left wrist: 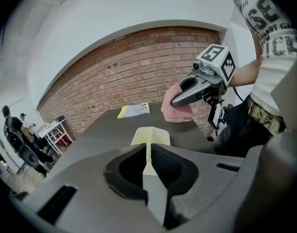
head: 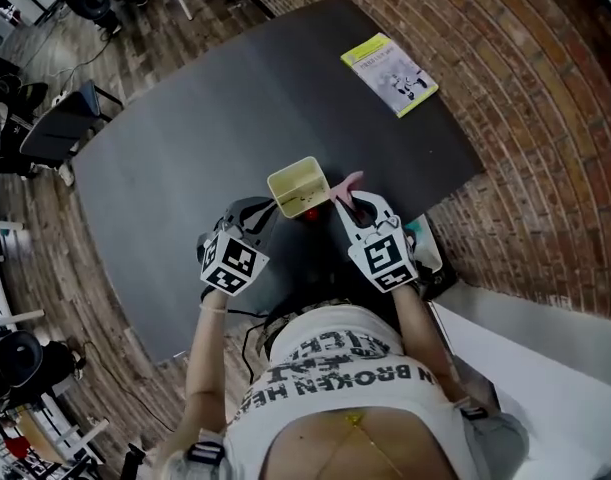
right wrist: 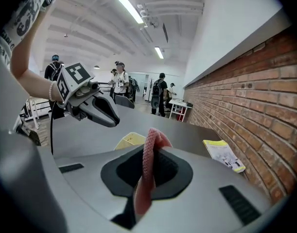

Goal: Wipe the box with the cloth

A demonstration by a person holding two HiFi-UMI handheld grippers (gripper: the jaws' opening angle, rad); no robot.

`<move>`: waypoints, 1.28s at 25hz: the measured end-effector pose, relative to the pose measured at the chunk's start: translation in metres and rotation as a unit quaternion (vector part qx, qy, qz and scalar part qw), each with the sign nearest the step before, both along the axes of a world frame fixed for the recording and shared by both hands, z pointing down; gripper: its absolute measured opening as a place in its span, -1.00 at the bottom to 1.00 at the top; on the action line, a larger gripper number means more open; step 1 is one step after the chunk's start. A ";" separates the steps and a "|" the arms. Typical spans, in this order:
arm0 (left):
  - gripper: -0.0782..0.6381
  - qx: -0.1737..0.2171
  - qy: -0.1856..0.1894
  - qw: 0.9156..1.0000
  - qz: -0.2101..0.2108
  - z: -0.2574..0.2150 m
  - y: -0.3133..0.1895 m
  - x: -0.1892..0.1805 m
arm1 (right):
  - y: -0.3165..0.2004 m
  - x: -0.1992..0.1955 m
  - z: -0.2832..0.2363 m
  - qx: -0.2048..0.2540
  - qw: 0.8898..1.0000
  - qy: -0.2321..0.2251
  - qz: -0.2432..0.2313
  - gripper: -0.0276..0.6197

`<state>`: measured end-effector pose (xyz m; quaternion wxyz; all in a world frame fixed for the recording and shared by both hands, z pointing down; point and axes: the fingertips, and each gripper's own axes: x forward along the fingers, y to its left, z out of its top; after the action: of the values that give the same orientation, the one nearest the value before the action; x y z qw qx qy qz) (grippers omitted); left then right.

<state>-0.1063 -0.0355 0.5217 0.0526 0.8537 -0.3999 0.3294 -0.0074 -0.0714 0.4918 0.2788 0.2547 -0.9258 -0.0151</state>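
The yellow box [head: 297, 183] sits over the near edge of the dark table [head: 185, 138], open side up, just in front of the person. Whether it rests on the surface or hangs above it cannot be told. The left gripper [head: 272, 208] is clamped on one thin wall of the box, apparently to steady it and present its faces for wiping. Just to the right, almost touching the box rim, the right gripper [head: 347, 200] pinches a pink cloth [head: 345, 184] tight between its jaws. A fold stands up past the tips, likely left free as the wiping surface. Both tools angle downward toward each other, so wiping looks about to start rather than under way. A yellow booklet [head: 389, 73] lies well apart at the table's far corner, out of the action.
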 end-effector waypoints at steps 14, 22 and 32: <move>-0.31 -0.008 -0.350 0.902 0.252 0.064 -0.010 -0.010 | -0.004 -0.003 0.092 -0.091 0.994 0.064 -0.005 -0.86; -0.30 -0.019 -0.376 0.872 0.313 0.088 -0.012 0.005 | -0.005 -0.010 0.122 -0.125 0.990 0.069 -0.001 -0.86; -0.31 -0.044 -0.326 0.897 0.295 0.086 -0.010 0.009 | 0.003 -0.030 0.122 -0.140 0.985 0.054 -0.080 -0.86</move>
<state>-0.0974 -0.0455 0.6076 -0.1430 0.7740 -0.1099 0.6069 -0.0371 -0.0685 0.6139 0.3589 0.1370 -0.9199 0.0786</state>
